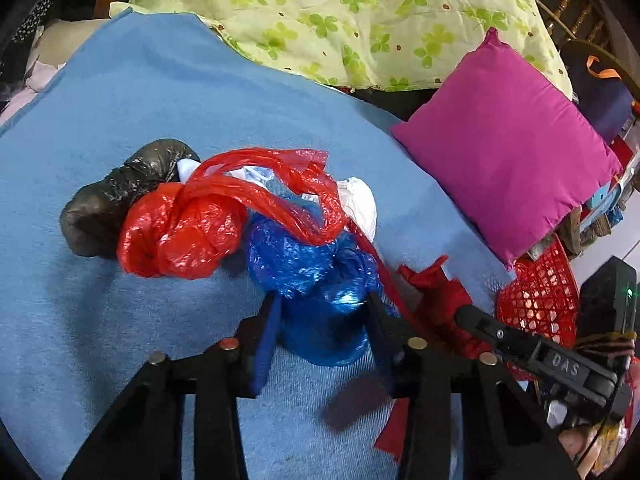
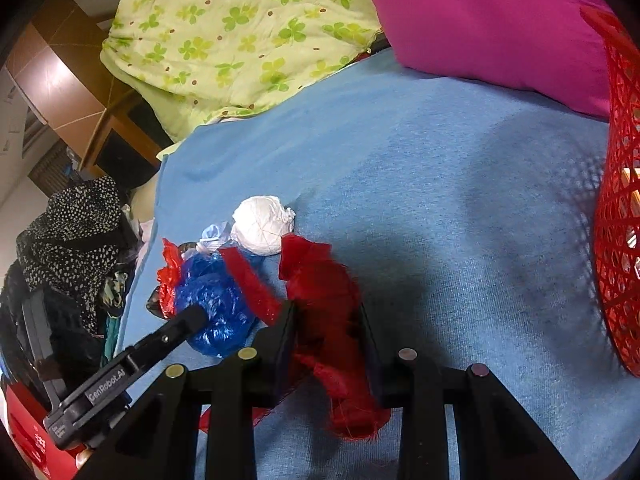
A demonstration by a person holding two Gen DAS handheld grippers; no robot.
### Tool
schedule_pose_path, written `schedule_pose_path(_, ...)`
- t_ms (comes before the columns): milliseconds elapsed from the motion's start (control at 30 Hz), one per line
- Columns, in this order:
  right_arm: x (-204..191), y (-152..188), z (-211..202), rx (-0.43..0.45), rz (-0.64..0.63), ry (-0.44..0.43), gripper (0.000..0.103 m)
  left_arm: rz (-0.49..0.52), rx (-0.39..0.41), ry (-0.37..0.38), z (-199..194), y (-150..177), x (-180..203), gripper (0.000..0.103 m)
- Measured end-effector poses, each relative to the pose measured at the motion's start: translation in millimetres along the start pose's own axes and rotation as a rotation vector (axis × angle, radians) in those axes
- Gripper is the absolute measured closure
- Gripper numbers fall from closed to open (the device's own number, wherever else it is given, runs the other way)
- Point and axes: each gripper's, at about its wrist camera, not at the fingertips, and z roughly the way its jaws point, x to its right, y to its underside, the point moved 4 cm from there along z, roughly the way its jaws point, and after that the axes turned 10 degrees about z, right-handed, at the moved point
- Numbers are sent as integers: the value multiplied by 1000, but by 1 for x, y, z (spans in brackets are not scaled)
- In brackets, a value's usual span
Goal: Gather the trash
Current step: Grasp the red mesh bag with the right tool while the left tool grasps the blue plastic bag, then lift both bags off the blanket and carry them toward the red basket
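Blue crinkled plastic, a knotted blue bag (image 1: 316, 280), is sitting clamped in the left gripper (image 1: 324, 312) jaws on a light-blue blanket (image 1: 140, 100). The right gripper (image 2: 328, 312) jaws are pinching a red fabric scrap (image 2: 324, 280). A red bag (image 1: 180, 236), black bag (image 1: 108, 200) and white bundle (image 2: 262, 230) are lying touching, near a red mesh basket (image 2: 620, 240) and magenta cushion (image 1: 508, 152).

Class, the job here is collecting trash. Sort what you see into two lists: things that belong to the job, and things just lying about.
Belongs to the job:
- blue bag, held by left gripper
- red scrap, held by right gripper
- red bag
- black bag
- white bag
- red basket

Lying about:
- pink cushion
- green quilt
- blue blanket
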Motion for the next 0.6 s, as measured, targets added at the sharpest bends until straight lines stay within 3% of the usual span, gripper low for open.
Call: schedule_pose_path(600, -5, 7, 12, -49, -4, -11, 67, 56, -93, 74, -54, 35, -41, 63)
